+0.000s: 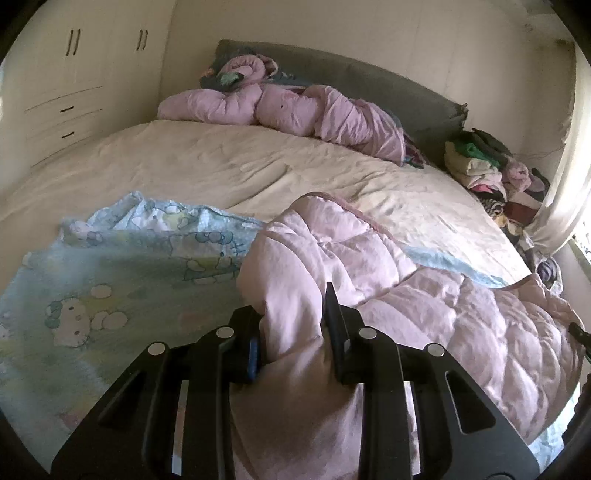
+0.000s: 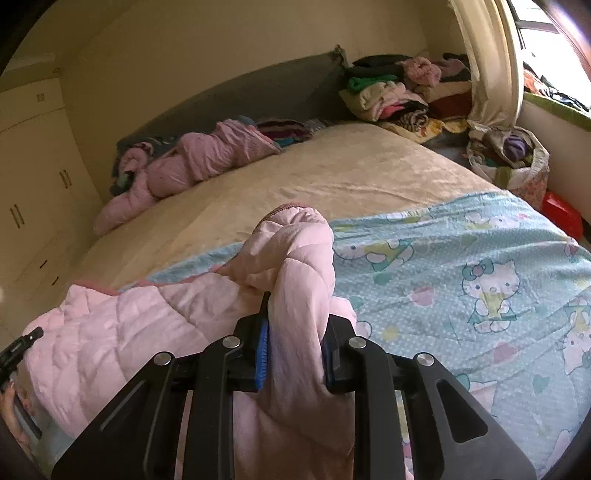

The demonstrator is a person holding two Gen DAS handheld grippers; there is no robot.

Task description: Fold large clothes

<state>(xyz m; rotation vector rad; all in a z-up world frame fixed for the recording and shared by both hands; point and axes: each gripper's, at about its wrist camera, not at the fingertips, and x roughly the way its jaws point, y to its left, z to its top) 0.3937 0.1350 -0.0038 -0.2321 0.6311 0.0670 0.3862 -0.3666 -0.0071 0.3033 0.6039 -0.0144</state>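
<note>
Both the left gripper [image 1: 291,325] and right gripper [image 2: 295,332] have jaws clamped on the pink quilted coat [image 1: 424,306], which stretches sideways between them over the bed's [image 1: 221,162] near edge.

Daylight floods in from the window [image 2: 546,33] on the right, blown out to white glare; the wardrobe [image 1: 55,92] side sits dimmer, edges bowed and dark-cornered, everything slightly soft

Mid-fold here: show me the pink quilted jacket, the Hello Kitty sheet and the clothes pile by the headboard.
pink quilted jacket [image 1: 424,306], left wrist view, quilted body
Hello Kitty sheet [image 2: 480,280], right wrist view, printed cat figure
clothes pile [image 2: 399,92], right wrist view, middle of the heap
</note>
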